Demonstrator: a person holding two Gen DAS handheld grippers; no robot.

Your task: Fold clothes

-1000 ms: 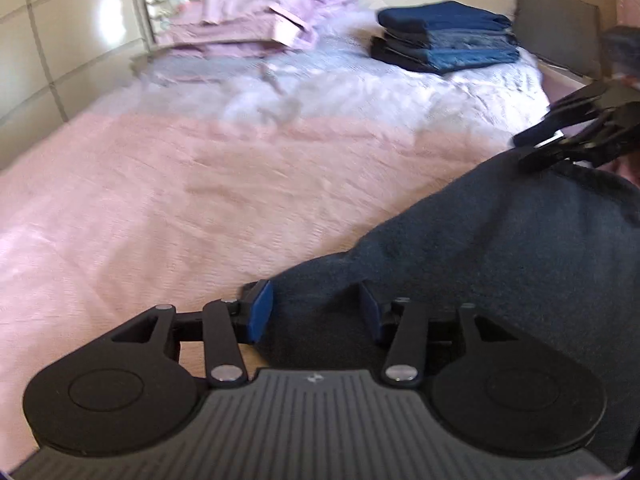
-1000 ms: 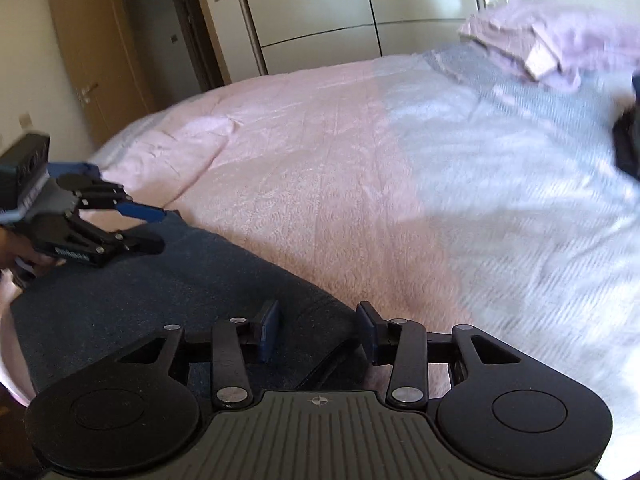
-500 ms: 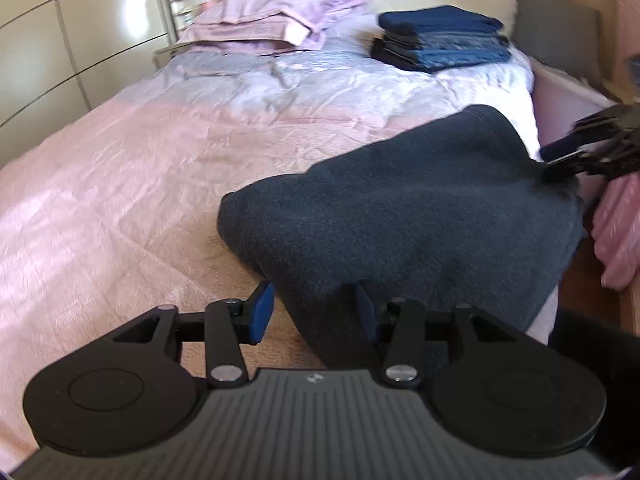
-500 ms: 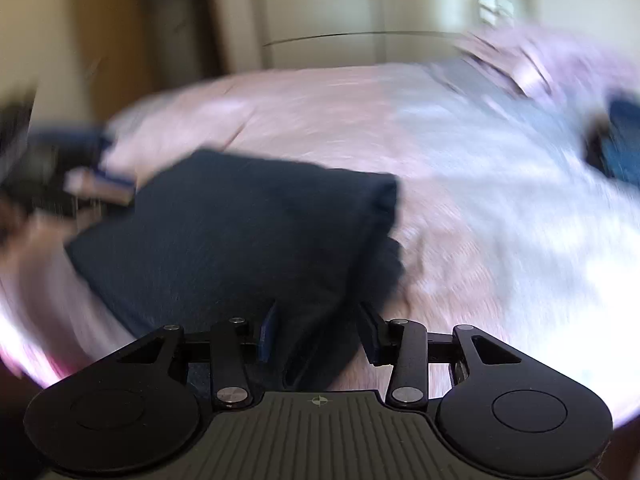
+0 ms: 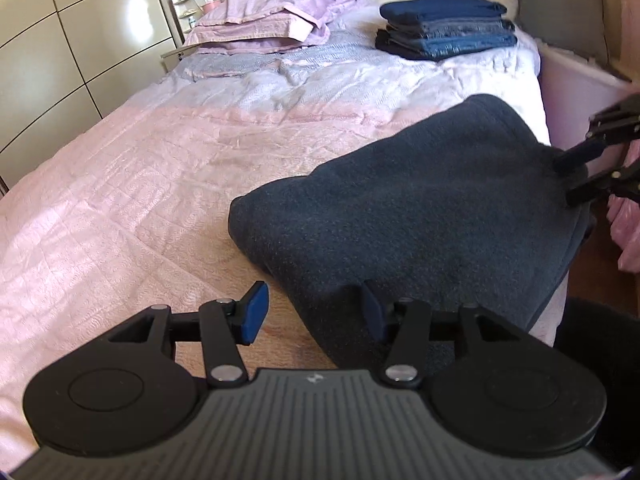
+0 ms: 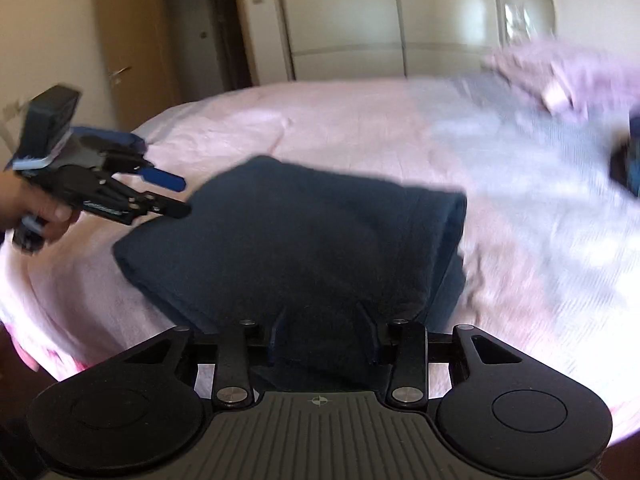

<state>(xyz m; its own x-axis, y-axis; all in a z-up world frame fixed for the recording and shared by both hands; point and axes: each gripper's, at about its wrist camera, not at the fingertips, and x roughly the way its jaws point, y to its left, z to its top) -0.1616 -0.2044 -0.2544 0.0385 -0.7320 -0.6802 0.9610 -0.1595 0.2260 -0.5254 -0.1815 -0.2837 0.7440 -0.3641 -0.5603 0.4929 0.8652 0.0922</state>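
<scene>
bright daylight | wardrobe (image 5: 80, 48) glare | right view motion-blurred | fisheye-warped edges

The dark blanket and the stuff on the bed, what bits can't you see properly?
- Dark blanket: its near edge hides behind the left gripper in the left view, so any grip there is unclear.
- Right gripper: blanket fills the gap between its fingers; pressing cannot be told.
- Pillows: blurred in the right view.
- Stack of folded clothes: cut by the right view's edge.
</scene>
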